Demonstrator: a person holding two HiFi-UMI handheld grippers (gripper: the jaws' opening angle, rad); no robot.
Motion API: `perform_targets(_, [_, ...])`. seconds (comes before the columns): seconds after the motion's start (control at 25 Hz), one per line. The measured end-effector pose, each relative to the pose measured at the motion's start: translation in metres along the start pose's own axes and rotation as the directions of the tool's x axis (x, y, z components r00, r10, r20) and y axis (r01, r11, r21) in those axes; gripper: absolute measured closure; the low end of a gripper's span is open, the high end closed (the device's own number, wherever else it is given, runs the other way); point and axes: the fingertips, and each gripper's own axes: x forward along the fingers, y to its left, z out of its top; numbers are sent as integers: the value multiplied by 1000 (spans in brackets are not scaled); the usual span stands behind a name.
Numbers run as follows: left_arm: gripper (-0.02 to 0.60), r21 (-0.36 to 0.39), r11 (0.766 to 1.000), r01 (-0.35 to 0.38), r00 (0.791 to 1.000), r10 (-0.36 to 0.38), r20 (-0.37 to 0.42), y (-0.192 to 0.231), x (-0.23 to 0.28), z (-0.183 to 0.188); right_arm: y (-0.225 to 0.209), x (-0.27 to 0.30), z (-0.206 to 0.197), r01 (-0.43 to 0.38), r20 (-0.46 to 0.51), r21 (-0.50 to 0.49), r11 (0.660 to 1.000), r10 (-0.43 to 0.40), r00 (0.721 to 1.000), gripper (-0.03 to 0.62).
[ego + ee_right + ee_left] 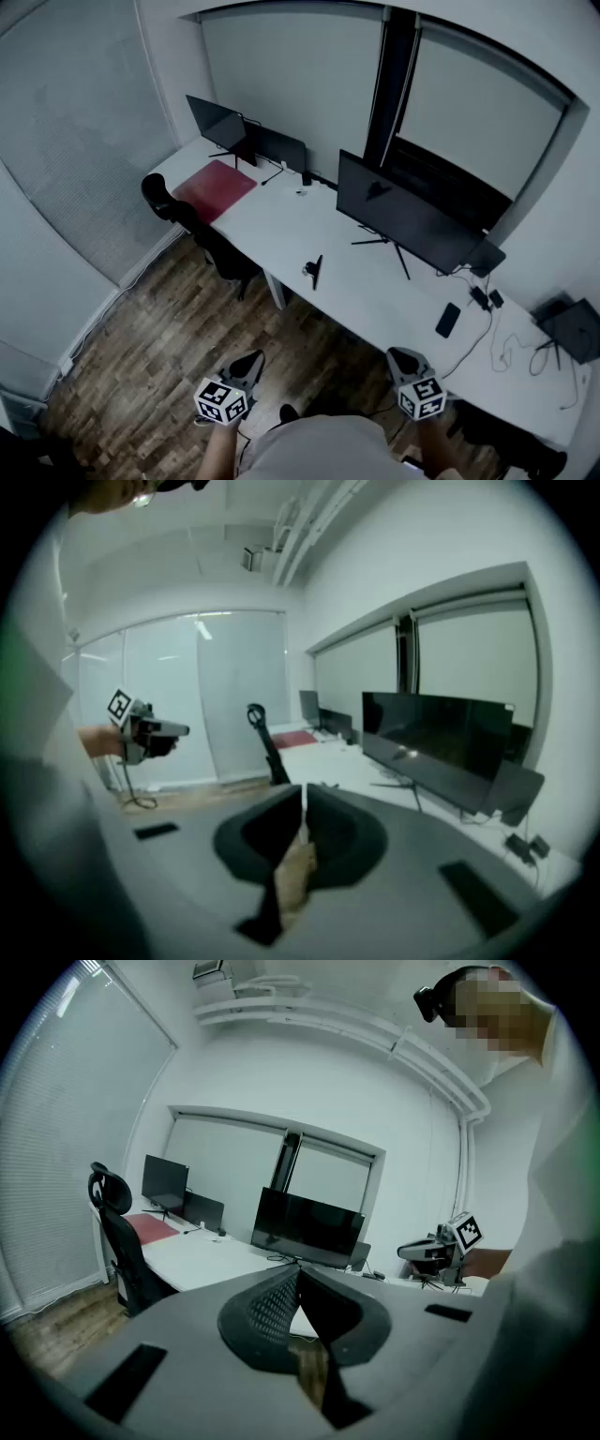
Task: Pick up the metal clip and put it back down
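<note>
The metal clip (314, 270), small and dark with a bright glint, lies near the front edge of the long white desk (281, 220). Both grippers are held over the wooden floor, well short of the desk and apart from the clip. My left gripper (251, 357) is shut with nothing between its jaws, and its closed tips (298, 1270) point toward the desk. My right gripper (403, 353) is shut as well, with nothing held at its closed tips (303, 790). Each gripper shows in the other's view: the right gripper (439, 1250) and the left gripper (145, 731).
A large dark monitor (403, 217) stands mid-desk, and two more monitors (246, 134) stand at the far end by a red mat (217, 187). A black phone (448, 320) and cables lie at the right. A black office chair (192, 225) stands at the desk's far left.
</note>
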Motion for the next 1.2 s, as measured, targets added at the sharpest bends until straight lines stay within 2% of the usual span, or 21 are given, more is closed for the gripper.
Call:
perform_targets(0.68, [549,-12,999,-30,999,30,-16,-8,7,-9,-13,0,-4,-33,16,23,999,33,999,559])
perform_targets(1.2, [549,-24,993,-113,993,112,-25,-35,28,-22,-54,0,-16,-112,17,25,993,111,994,559])
